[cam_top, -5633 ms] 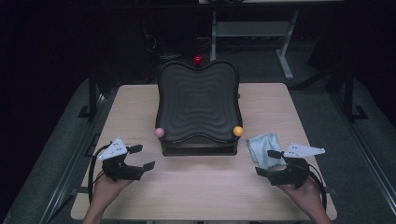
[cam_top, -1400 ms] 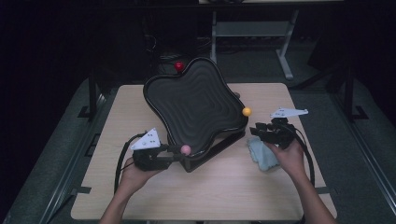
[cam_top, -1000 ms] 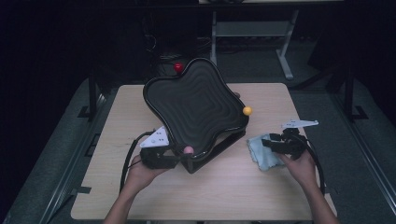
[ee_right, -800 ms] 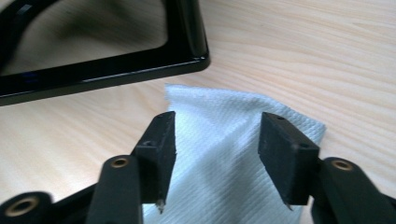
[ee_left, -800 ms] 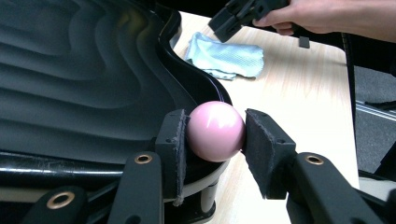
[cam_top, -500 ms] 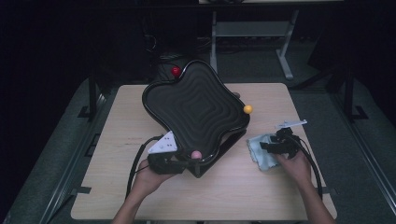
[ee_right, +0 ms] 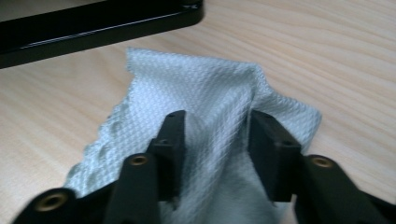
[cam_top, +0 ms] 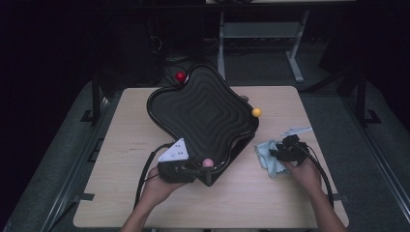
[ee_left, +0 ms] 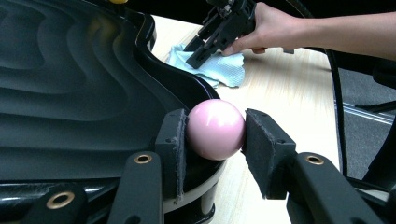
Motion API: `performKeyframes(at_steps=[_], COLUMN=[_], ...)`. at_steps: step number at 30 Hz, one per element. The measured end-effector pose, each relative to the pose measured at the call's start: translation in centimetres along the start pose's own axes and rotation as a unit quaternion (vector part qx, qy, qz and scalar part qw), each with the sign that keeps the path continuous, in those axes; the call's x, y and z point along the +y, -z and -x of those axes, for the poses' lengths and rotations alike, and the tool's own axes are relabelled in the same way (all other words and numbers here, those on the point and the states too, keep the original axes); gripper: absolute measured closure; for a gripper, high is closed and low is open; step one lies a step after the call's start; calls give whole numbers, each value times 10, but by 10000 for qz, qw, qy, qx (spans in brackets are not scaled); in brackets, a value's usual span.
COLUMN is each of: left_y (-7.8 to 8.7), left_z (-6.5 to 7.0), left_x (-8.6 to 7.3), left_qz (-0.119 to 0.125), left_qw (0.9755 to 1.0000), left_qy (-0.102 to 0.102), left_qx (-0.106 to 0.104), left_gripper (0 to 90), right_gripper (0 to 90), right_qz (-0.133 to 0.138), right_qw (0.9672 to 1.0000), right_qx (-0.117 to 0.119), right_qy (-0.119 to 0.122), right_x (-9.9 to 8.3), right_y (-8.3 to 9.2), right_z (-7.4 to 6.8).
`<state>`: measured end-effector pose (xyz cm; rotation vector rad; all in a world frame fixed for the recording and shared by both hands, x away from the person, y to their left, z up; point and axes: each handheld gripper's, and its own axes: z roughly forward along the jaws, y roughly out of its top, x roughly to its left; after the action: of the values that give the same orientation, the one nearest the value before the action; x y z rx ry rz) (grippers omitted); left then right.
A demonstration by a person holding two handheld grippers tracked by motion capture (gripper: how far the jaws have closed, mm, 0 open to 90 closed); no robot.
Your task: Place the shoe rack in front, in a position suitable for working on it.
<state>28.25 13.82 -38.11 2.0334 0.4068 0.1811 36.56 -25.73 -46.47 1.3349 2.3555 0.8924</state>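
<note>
High view. A black wavy tray (cam_top: 203, 113) stands tilted on the wooden bench (cam_top: 121, 145), turned askew, with a red ball (cam_top: 180, 76) at its far corner, an orange ball (cam_top: 256, 112) at its right corner and a pink ball (cam_top: 207, 163) at its near corner. The left gripper (cam_top: 196, 167) sits at that near corner of the tray, closed on the pink ball. Just right of the tray lies a pale blue cloth (cam_top: 270, 157), with the right gripper (cam_top: 276, 153) tipped down onto it.

Left gripper view. The pink ball (ee_left: 215, 129) sits between the two pads, both pressing its sides, against the tray's raised rim (ee_left: 163, 74). Beyond the tray, the cloth (ee_left: 219, 67) lies on the bench (ee_left: 289, 98), and the right gripper (ee_left: 198, 53) touches it from above.

Right gripper view. The jaws have just been closing and stand at middling width on the cloth (ee_right: 205, 93), a raised fold of it between them; whether the pads pinch that fold cannot be told. The tray's edge (ee_right: 107, 23) runs just beyond the cloth.
</note>
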Motion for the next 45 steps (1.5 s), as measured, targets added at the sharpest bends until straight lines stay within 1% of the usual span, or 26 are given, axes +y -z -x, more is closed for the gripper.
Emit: performKeyframes(at_steps=[1, 3, 4, 5, 6, 8, 12, 16, 20, 21, 25, 27, 28, 30, 31, 33, 34, 35, 36, 37, 38, 39, 41, 42, 43, 45], left_y=[0, 0, 0, 0, 0, 0, 0, 0, -1, -1, -3, -5, -6, -7, -7, -8, -8, -9, -10, -10, -12, -12, -14, -15, -18, -19], left_z=[0, 0, 0, 0, 0, 0, 1, 1, 2, 2, 2, 3, 3, 4, 4, 5, 5, 5, 6, 6, 6, 6, 7, 8, 9, 9], left_x=[0, 0, 0, 0, 0, 0, 0, 0, 0, 0, 1, 2, 2, 3, 3, 3, 4, 4, 4, 5, 6, 6, 7, 8, 9, 10], left_qz=[-6, -10, -10, -13, -12, -17, -7, -5, 26, 15, 13, 21, 13, 20, 20, 11, 10, 1, -1, -4, -14, -14, -32, -41, -47, -58], left_qw=[10000, 10000, 10000, 10000, 10000, 10000, 10000, 10000, 10000, 10000, 10000, 10000, 10000, 9999, 9999, 9999, 9999, 9999, 9999, 9999, 9999, 9999, 9999, 9999, 9999, 9999], left_qy=[-7, -2, -2, -3, -1, 2, 17, 26, 84, 68, 66, 93, 87, 99, 99, 108, 107, 111, 119, 109, 114, 114, 107, 110, 113, 105], left_qx=[-2, -5, -5, -4, -5, 3, 17, 37, 46, 45, 26, 23, 23, 32, 32, 31, 25, 27, 26, 21, 24, 24, 18, 14, 2, -5], left_gripper=[597, 597, 597, 597, 597, 597, 597, 597, 598, 599, 599, 599, 599, 599, 599, 599, 599, 600, 600, 600, 600, 600, 600, 600, 600, 600], right_gripper=[621, 713, 713, 787, 812, 828, 840, 843, 843, 843, 843, 841, 840, 840, 840, 839, 839, 838, 838, 838, 838, 837, 836, 836, 836, 835], right_qz=[44, 86, 86, 95, 100, 123, 95, 112, 232, 315, 393, 459, 531, 610, 610, 732, 732, 810, 810, 843, 917, 952, 1005, 1005, 1053, 1057], right_qw=[10000, 9999, 9999, 9997, 9995, 9989, 9988, 9988, 9983, 9978, 9971, 9963, 9952, 9939, 9939, 9913, 9913, 9889, 9889, 9877, 9851, 9835, 9811, 9811, 9784, 9778], right_qx=[14, 99, 99, 208, 275, 388, 423, 472, 524, 570, 630, 667, 727, 792, 792, 877, 877, 947, 947, 976, 1043, 1077, 1110, 1110, 1135, 1132], right_qy=[15, -36, -36, -78, -100, -213, -215, -78, 45, 100, 188, 286, 379, 464, 464, 658, 658, 803, 803, 881, 1018, 1101, 1227, 1227, 1367, 1409], right_x=[-1, -4, -4, -5, -6, -7, -6, -7, -7, -5, -1, 2, 8, 14, 14, 26, 26, 35, 35, 40, 50, 55, 65, 65, 74, 77], right_y=[0, 2, 2, 3, 3, 3, 4, 8, 17, 23, 31, 36, 41, 45, 45, 50, 50, 53, 53, 55, 57, 57, 58, 58, 58, 57], right_z=[0, 1, 1, 2, 3, 5, 5, 2, 0, -3, -8, -12, -18, -24, -24, -37, -37, -48, -48, -53, -64, -69, -79, -79, -89, -92])
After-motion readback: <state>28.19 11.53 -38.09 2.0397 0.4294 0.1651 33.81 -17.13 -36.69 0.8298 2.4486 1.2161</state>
